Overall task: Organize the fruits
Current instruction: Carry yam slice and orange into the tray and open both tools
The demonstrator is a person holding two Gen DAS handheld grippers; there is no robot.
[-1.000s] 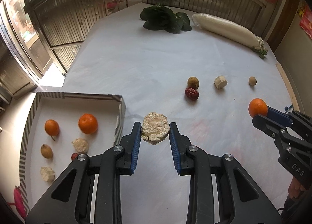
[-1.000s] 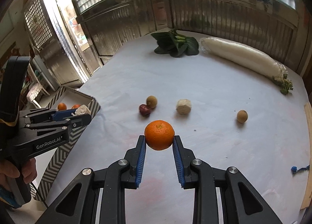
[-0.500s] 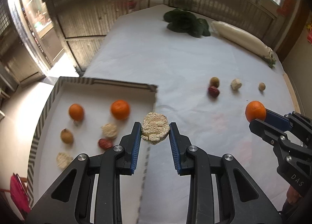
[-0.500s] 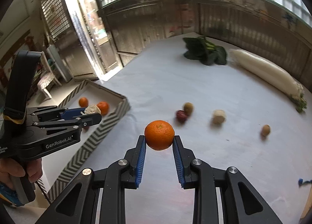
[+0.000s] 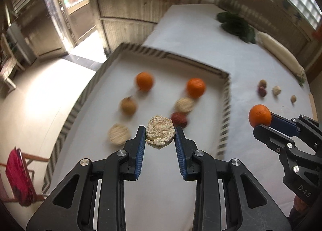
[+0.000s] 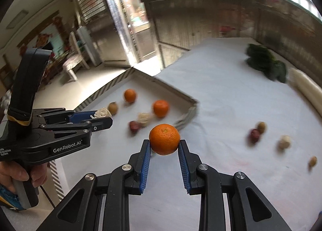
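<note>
My left gripper (image 5: 160,135) is shut on a pale crumbly round piece (image 5: 160,132) and hangs above the inside of the striped-rim box (image 5: 227,106). Inside that box lie two oranges (image 5: 144,81), a brown fruit (image 5: 128,105), a red date (image 5: 178,118) and two pale pieces (image 5: 118,134). My right gripper (image 6: 164,146) is shut on an orange (image 6: 164,138), held over the white table just right of the box's corner (image 6: 189,113). In the right wrist view the left gripper (image 6: 100,116) shows at the left with its pale piece (image 6: 103,112).
On the table to the right lie a red date (image 6: 254,135), a brown fruit (image 6: 261,125), a pale piece (image 6: 284,142) and a small brown fruit (image 6: 312,161). Leafy greens (image 6: 265,63) and a long white radish (image 5: 279,55) lie at the far end. A hand (image 6: 18,172) holds the left tool.
Both grippers have swung left with their loads. The left one went from over the table to over the box; the right one has come close to the box's corner.
</note>
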